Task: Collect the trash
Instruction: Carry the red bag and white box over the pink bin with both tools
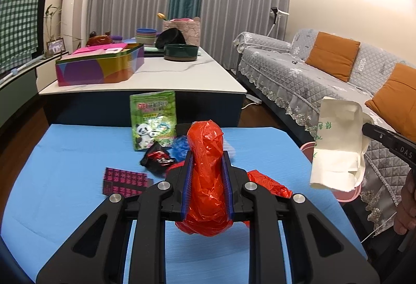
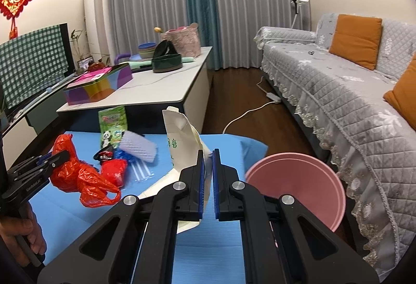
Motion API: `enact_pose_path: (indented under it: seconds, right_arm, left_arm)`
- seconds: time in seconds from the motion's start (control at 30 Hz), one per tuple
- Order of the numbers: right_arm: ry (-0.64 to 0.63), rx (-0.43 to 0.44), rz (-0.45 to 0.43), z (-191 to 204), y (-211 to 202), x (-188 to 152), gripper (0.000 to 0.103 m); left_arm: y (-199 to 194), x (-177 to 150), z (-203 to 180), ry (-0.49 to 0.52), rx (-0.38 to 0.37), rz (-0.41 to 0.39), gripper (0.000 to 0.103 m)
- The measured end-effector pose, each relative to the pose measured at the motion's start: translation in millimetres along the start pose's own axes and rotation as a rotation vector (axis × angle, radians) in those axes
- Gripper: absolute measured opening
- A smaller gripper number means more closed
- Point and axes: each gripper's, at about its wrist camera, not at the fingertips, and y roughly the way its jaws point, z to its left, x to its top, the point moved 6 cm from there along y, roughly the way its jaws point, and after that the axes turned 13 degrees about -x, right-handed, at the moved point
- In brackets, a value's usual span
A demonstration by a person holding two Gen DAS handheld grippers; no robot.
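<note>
My left gripper (image 1: 207, 161) is shut on a crumpled red plastic bag (image 1: 206, 180) and holds it above the blue table (image 1: 65, 153); the bag also shows in the right wrist view (image 2: 78, 174). My right gripper (image 2: 207, 153) is shut on a white paper wrapper with green print (image 2: 182, 143), held near the table's right edge beside the pink bin (image 2: 299, 187). The wrapper shows in the left wrist view (image 1: 338, 146). A green panda pouch (image 1: 153, 120), a black-and-red wrapper (image 1: 156, 157), a blue wrapper (image 1: 180, 146) and a pink-and-black card (image 1: 124, 181) lie on the table.
A white coffee table (image 1: 182, 75) with a colourful tin (image 1: 101, 65) and bowls stands behind. A grey sofa (image 2: 351, 101) with orange cushions runs along the right. A white sponge-like block (image 2: 139, 147) and clear straws (image 2: 141, 170) lie on the blue table.
</note>
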Motion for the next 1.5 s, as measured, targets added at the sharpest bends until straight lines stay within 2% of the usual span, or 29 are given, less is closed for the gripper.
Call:
enact_pose_path:
  seconds: [0.27, 0.57, 0.77, 1.0, 1.5]
  right_arm:
    - [0.026, -0.099, -0.033, -45, -7, 12, 0.006]
    - [0.046, -0.27, -0.074, -115, -11, 32, 0.006]
    - [0.047, -0.355, -0.077, -147, -8, 36, 0.006]
    - [0.066, -0.399, -0.049, -170, 3, 31, 0.006]
    - [0.096, -0.428, 0.001, -187, 40, 29, 0.006]
  left_arm:
    - [11, 11, -30, 0.011, -0.07, 0.004, 0.02]
    - [39, 27, -69, 0.033, -0.135, 0.01, 0.02]
    - [60, 36, -100, 0.066, -0.179, 0.015, 0.02]
    - [90, 46, -133, 0.091, -0.227, 0.031, 0.02]
    - [157, 44, -190, 0.16, -0.3, 0.104, 0.02]
